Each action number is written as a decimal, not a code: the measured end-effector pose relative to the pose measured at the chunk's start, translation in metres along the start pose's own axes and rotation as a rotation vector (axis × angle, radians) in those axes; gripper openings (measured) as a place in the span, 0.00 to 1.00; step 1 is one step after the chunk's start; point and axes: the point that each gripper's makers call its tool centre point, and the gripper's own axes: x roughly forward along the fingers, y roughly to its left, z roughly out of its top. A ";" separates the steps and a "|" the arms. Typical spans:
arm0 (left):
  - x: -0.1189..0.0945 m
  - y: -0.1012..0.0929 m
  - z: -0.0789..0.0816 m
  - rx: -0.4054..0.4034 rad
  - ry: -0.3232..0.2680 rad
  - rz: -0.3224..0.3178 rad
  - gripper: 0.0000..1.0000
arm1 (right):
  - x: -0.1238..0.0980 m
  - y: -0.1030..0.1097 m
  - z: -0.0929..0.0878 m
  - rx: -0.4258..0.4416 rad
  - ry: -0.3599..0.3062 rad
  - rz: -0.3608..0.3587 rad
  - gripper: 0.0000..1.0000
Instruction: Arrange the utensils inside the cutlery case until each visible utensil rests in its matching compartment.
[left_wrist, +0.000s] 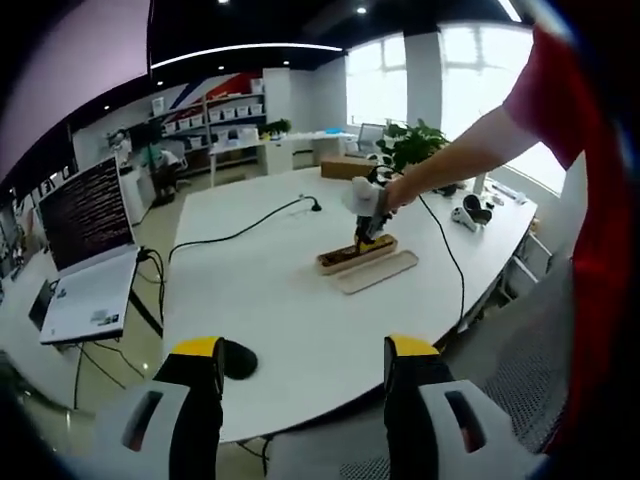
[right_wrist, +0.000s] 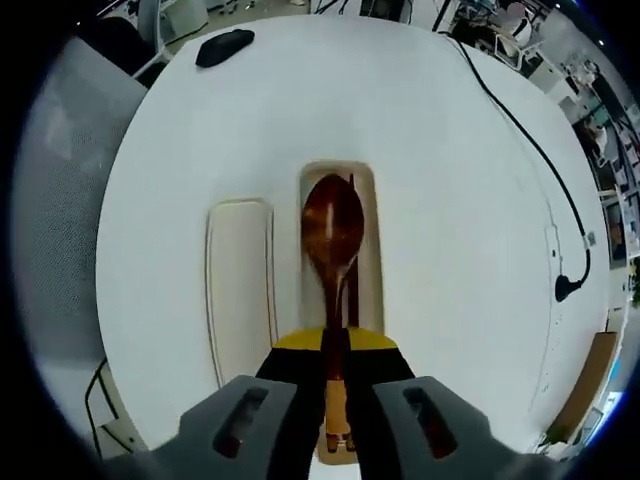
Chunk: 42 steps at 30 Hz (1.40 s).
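Bright daylight from windows, ceiling strip lights, glare on white table, fisheye-bent edges, soft focus

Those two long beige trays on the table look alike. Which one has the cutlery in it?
The tray right under the right gripper, which is shut on a dark wooden spoon lying in it. The flat lid beside it holds nothing.

One cutlery case lies on the single white table, and one separate lid lies beside it. The case holds one wooden spoon; dark chopsticks lie next to it, though whether there is one stick or two cannot be told. One black cable crosses the table, and one black mouse sits on it. In the left gripper view, one open laptop stands beside the table, one potted plant beyond it, and one white controller rests near the far edge.
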 end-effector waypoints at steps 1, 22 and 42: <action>-0.001 0.002 0.000 0.007 0.001 0.004 0.67 | 0.000 -0.001 -0.002 0.000 0.001 0.005 0.02; -0.007 0.001 0.028 0.072 -0.069 -0.039 0.66 | -0.062 0.017 -0.018 0.121 -0.096 -0.102 0.12; 0.016 -0.037 0.036 0.166 -0.091 -0.197 0.62 | -0.118 0.081 -0.039 0.220 -0.242 -0.243 0.28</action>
